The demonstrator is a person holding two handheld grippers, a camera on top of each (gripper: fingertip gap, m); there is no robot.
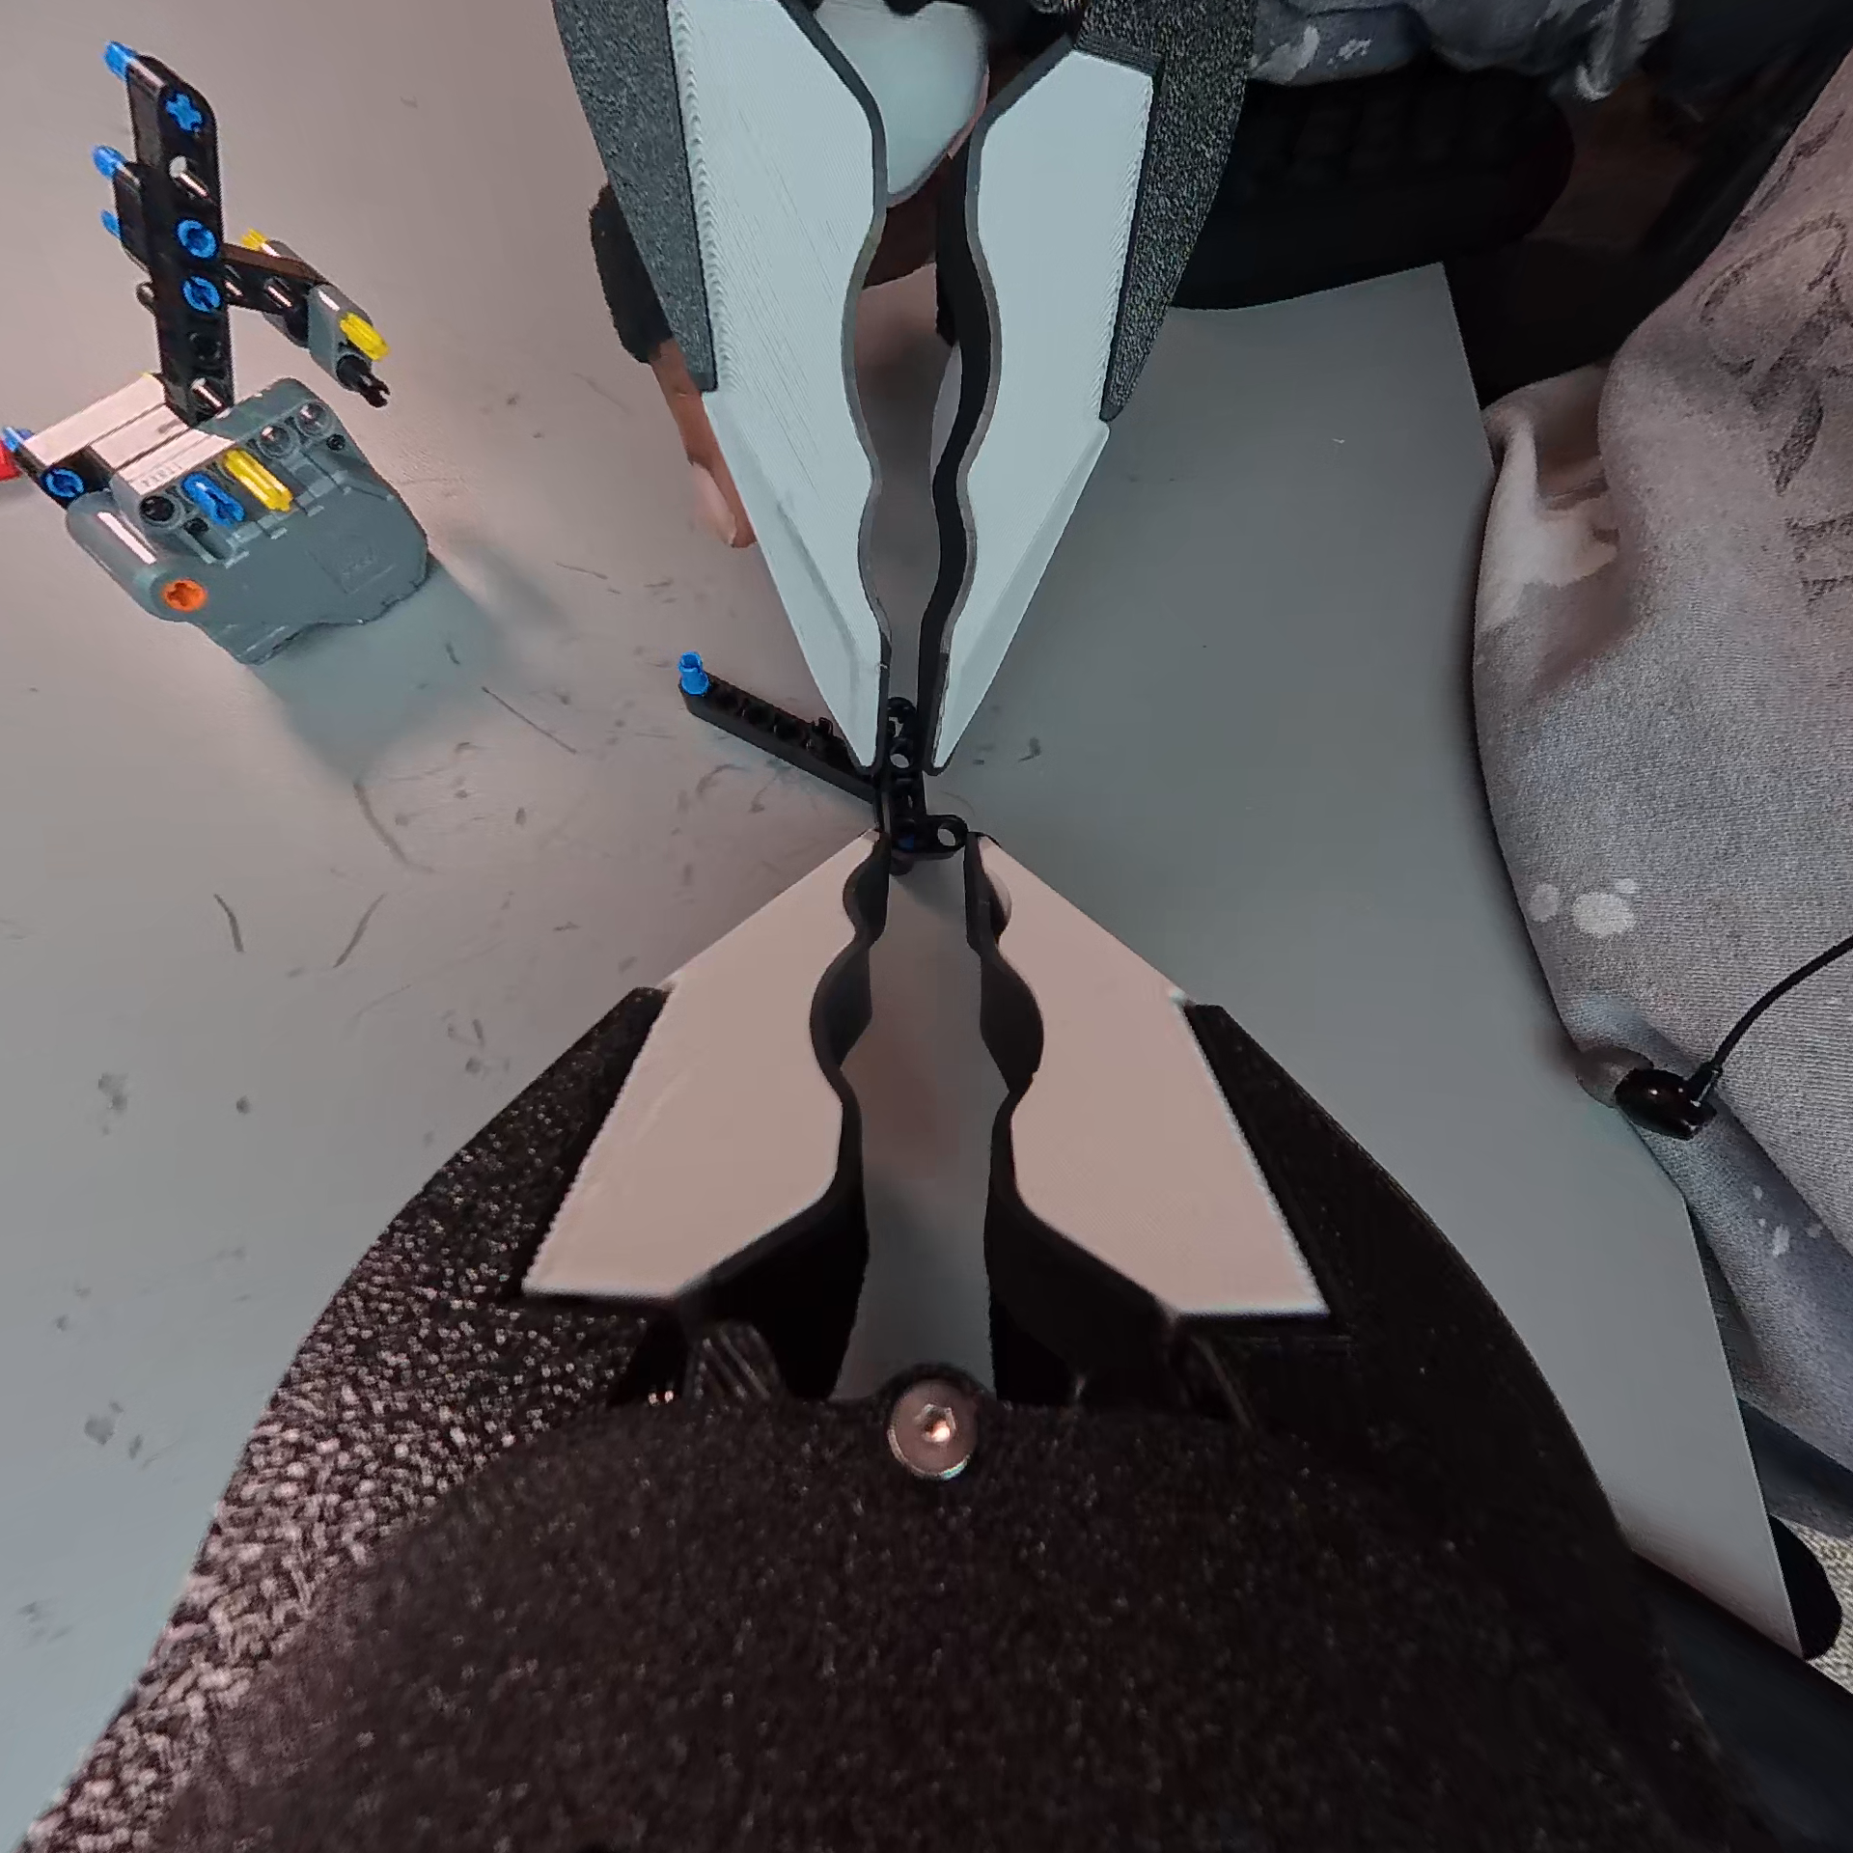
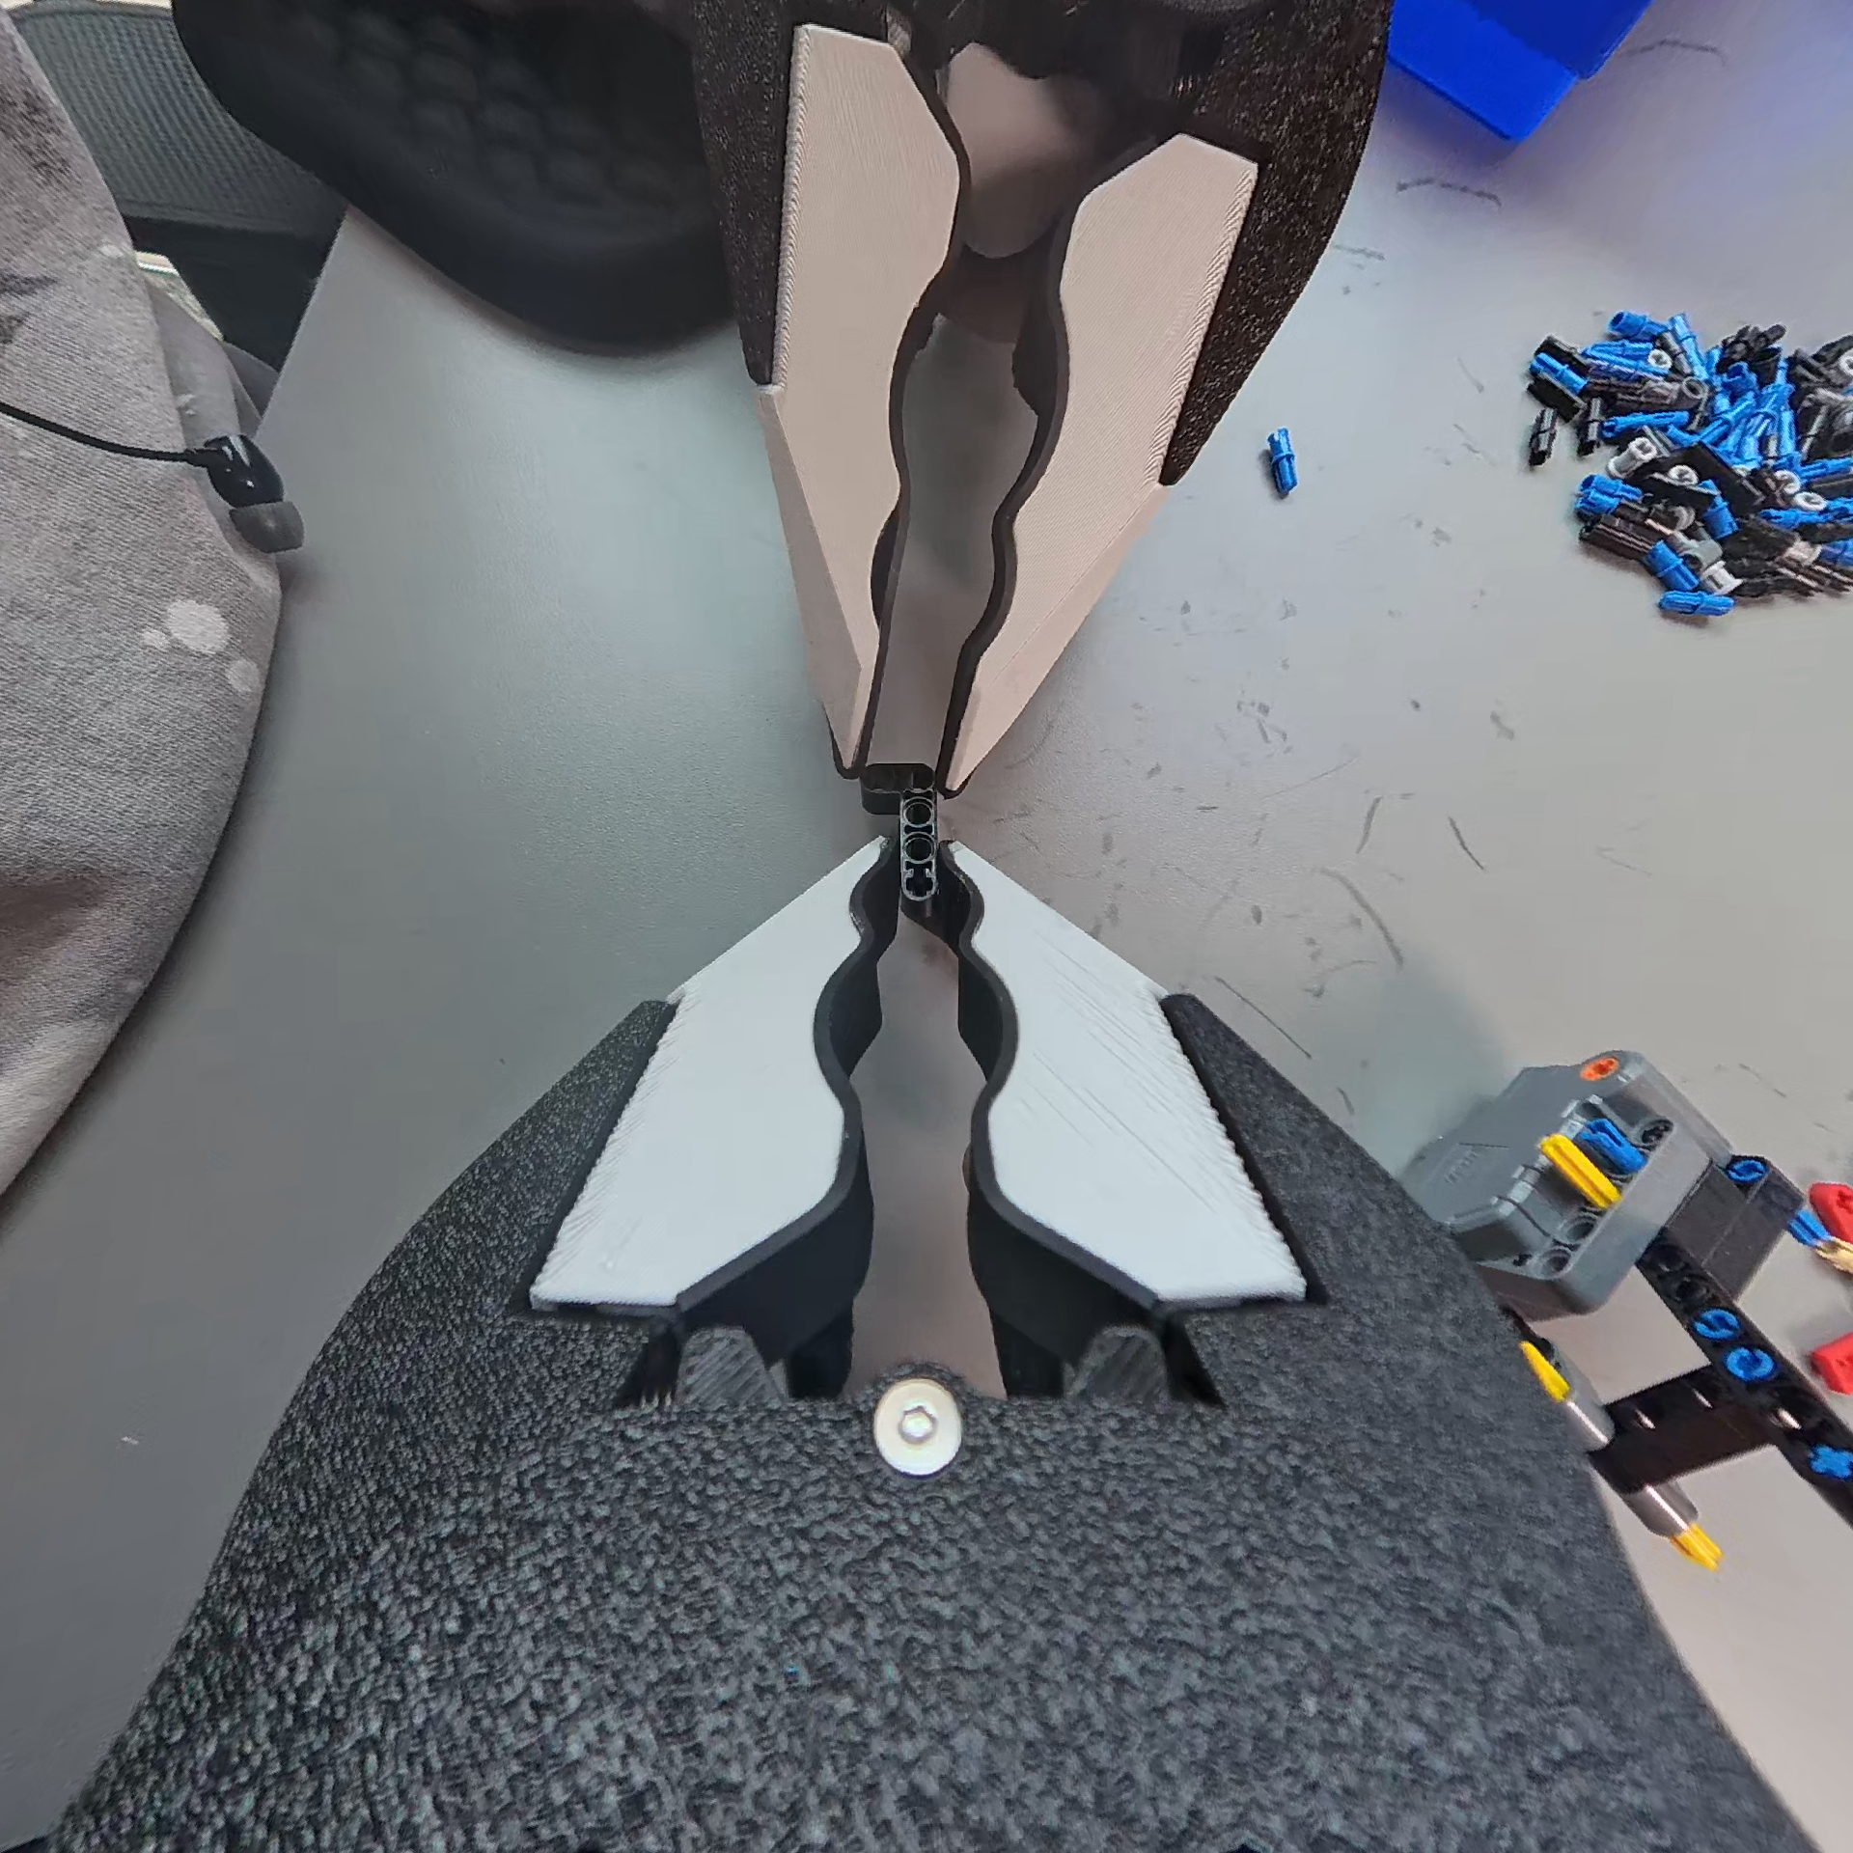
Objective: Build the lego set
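- Lego set, partial build (image 1: 216, 441): grey motor block with upright black beam and blue and yellow pins, stood on the counter (image 1: 451, 1003) well apart from both tools, off to the left in the left wrist view.
- Left tool (image 1: 928, 837): closed to a narrow gap on a small black connector piece (image 1: 928, 832) carrying a blue pin.
- Right tool (image 2: 917, 852): nearly closed on the end of a long black beam (image 2: 917, 852); beam's far end bore a blue pin (image 1: 692, 667).
- The two tools met tip to tip above the counter, pieces touching.
- Judged step: pressing connector onto beam end. Best done by aligning pin with hole squarely, pushing straight along the axis, both grips firm to prevent twisting.
- Spare pin pile (image 2: 1705, 471) lay to the right.
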